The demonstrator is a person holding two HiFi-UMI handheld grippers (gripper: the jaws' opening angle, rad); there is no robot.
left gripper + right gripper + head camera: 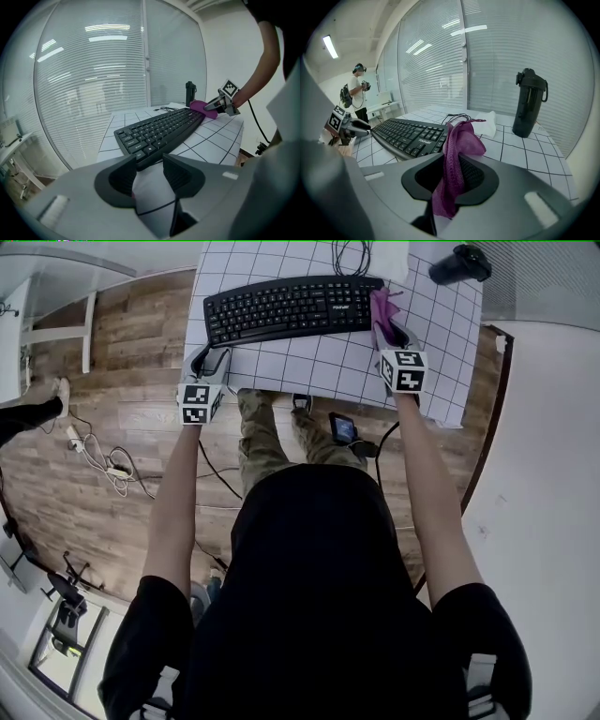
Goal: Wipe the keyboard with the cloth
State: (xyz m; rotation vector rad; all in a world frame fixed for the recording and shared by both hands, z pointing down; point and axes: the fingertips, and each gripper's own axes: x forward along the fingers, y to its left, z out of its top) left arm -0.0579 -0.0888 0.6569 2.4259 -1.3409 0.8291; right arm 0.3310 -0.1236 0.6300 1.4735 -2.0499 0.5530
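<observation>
**Keyboard on grid table, cloth clamped in right claw at its right end**

Keyboard (286,307), black, lies flat on a white table (328,367) marked with a dark grid. Cloth (454,154), purple, is pinched between the right gripper's (452,166) jaws. It stands up out of them and droops over, just beside the keyboard's right end. Whether it touches the keys, cannot tell.

Left gripper (149,161) has its jaws spread apart with only bare table between them. The keyboard's front edge is just ahead of the tips, at its left end.

Also on the table: a dark bottle (529,103) standing upright at the far right corner, a crumpled white tissue (490,123) and a loop of black cable (352,254) behind the keyboard.

Room: wood plank floor (112,502), frosted glass wall with blinds (93,70) behind the table, ceiling strip lights. A tangle of cords (103,460) lies on the floor to the left. A second person (357,91) stands far off.

Hidden or unclear:
- The table's far edge and the top of the cable loop are cut off in the head view.
- The wearer's torso blocks much of the floor.
- A small dark device (343,427) sits by the knee; what it is can't be made out.
</observation>
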